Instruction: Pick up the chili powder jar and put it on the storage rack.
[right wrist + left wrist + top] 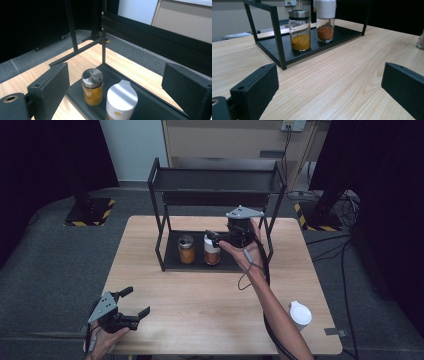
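A black two-tier rack (159,215) stands at the back of the wooden table (200,305). On its lower shelf are a metal-lidded jar of yellow spice (186,249) and a white-capped jar of orange spice (212,251). My right gripper (216,238) hovers open just above and right of the white-capped jar (121,100), its jaws wide on either side of both jars and touching neither. The metal-lidded jar (92,86) is to its left. My left gripper (135,301) rests open and empty at the table's front left corner, facing the rack (277,37) and both jars (299,30).
Another white-capped jar (300,315) stands near the table's front right corner, and its edge shows in the left gripper view (420,40). The rack's upper shelf (215,180) overhangs the jars. Bare wood (342,75) lies between the left gripper and the rack.
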